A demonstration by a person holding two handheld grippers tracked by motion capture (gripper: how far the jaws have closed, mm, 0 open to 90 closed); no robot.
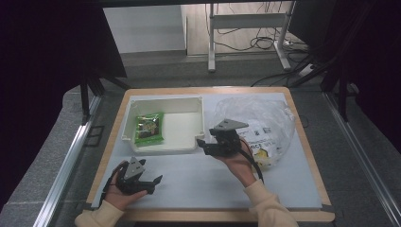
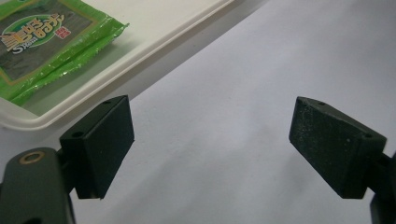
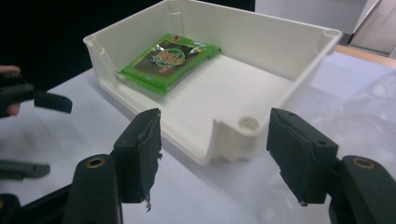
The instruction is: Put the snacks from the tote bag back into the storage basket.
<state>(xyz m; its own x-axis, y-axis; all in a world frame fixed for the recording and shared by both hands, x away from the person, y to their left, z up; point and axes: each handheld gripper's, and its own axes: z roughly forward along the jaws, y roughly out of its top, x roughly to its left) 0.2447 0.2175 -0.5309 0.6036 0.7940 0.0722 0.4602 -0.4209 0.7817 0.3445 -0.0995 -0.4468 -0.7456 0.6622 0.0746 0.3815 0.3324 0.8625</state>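
Note:
A green snack packet (image 1: 149,128) lies flat in the left part of a white open-fronted bin (image 1: 189,105) at the back left of the table. My left gripper (image 1: 155,184) rests low on the white mat in front of the bin, open and holding nothing. In the left gripper view its jaws stand wide apart over bare mat, with the packet (image 2: 42,37) up left inside the bin. My right gripper (image 1: 202,146) hovers by the bin's front right corner, open and holding nothing. In the right gripper view, the bin's corner post (image 3: 247,125) sits between its pads (image 3: 142,154).
A crumpled clear plastic bag (image 1: 265,120) with printed packets inside lies right of the bin, behind my right hand. The white mat (image 1: 198,182) covers a wood-edged table. Metal rails run along both sides. A desk frame and cables stand on the floor beyond.

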